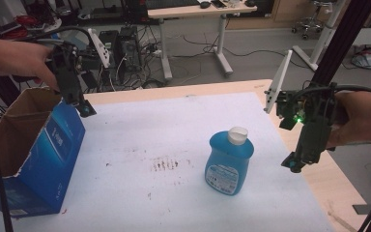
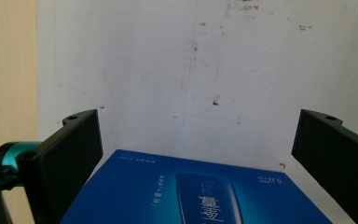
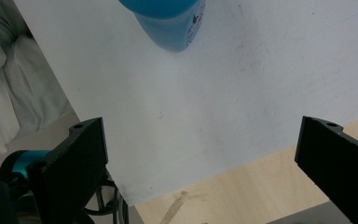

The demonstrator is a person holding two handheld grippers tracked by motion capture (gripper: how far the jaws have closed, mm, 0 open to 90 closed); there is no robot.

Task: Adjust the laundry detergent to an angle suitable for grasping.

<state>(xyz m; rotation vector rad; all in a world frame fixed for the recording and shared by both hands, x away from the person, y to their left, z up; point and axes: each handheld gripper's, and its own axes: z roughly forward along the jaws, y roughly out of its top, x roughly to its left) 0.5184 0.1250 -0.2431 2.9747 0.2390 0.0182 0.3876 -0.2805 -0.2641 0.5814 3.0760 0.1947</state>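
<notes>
High view: blue plastic bottle with white cap (image 1: 229, 162) stands upright mid-right on the white-covered surface (image 1: 140, 145), open blue cardboard box (image 1: 31, 150) at left edge; left tool (image 1: 86, 110) above the box's far corner, right tool (image 1: 292, 166) right of the bottle, apart. Left gripper view: jaws spread wide, empty, box's printed blue side below. Right gripper view: jaws wide, empty, bottle base at top, bare wood edge below.

Upright blue bottle (image 1: 229, 162), white cap; open blue box (image 1: 34, 150) well apart.

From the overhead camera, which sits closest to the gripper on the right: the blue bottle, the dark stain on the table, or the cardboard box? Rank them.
Measured from the right gripper:
1. Blue bottle, standing just to its left.
2. Dark stain, mid-table beyond the bottle.
3. Cardboard box, at the far left edge, under the left gripper.
</notes>
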